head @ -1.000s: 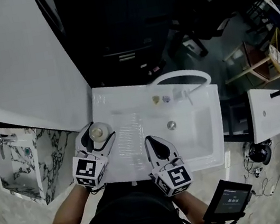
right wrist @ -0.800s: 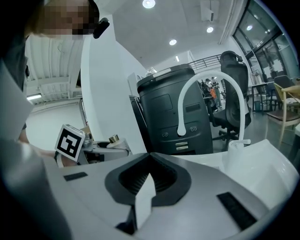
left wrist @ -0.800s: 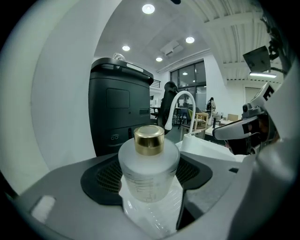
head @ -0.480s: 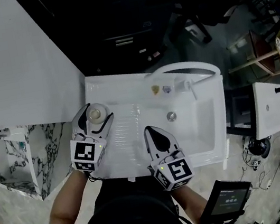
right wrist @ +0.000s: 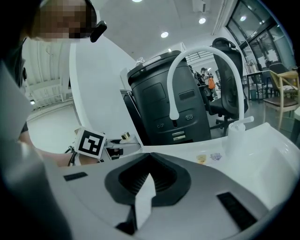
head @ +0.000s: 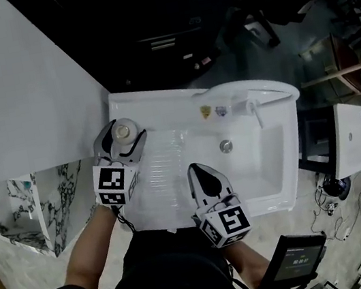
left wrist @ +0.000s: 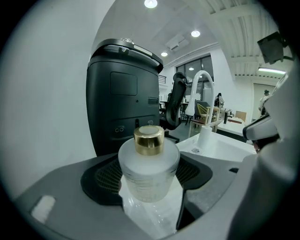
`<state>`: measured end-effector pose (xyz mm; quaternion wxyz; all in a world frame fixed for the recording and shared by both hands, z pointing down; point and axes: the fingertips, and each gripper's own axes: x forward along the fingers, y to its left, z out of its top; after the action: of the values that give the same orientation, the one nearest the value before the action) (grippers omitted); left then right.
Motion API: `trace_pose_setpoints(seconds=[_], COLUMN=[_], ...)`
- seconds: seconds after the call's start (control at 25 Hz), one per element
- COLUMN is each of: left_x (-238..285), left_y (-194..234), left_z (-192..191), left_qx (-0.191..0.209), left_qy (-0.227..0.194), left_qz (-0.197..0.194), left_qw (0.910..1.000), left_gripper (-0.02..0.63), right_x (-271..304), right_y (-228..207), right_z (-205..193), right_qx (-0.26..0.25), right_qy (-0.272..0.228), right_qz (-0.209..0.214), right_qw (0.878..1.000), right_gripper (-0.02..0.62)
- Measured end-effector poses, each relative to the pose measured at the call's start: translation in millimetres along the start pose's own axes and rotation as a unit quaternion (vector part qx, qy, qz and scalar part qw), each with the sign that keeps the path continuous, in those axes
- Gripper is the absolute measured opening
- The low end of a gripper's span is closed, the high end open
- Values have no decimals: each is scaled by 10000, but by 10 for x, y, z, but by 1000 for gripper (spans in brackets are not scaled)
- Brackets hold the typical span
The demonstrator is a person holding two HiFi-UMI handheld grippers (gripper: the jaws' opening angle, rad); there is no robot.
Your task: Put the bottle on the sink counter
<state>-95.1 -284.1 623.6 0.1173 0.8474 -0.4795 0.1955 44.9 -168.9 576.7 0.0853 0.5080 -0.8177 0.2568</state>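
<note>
Bottle (left wrist: 149,165) of frosted glass with a gold cap (left wrist: 149,139) stands upright between the two fingers of the left gripper (head: 123,135), which is clenched on it: in the left gripper view the black ribbed pads (left wrist: 101,180) press against its rounded body from either side, and the bottle sits far back between them, close to the camera, with the cap rising above the fingers. In the head view the bottle (head: 122,129) shows from above as a pale round top at the upper left corner of the white sink (head: 160,106), over the flat counter part just left of the ribbed drainboard (head: 161,171) and just beside the white wall panel (head: 11,87) that fills the upper left of the frame. White counter shows under the bottle in the left gripper view, but whether its base touches the surface cannot be told.

The right gripper (head: 197,169) is lower in the frame, over the near edge of the drainboard and well apart from the bottle. Its fingers are closed together, tips meeting, and they grasp nothing. Right of it lie the basin and its drain (head: 226,145), with the arched white faucet (head: 253,87) at the back rim
</note>
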Motion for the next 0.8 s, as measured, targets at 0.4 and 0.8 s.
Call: trace_pose_setpoints(seconds=[0.4, 0.8], left_x=[370, 694], left_y=[35, 69], left_z=[-155, -285], left_qx=[8, 54], left_qy=[170, 370], left_qz=[11, 31], left_qw=[9999, 9993], left_gripper=[336, 336], right_x=[-11, -49], right_y=[-135, -286], right_z=[-116, -175], right_qx=[137, 193], right_qy=[120, 203], right_qz=[-160, -317], right_qw=[9997, 9991], right_gripper=[-5, -5])
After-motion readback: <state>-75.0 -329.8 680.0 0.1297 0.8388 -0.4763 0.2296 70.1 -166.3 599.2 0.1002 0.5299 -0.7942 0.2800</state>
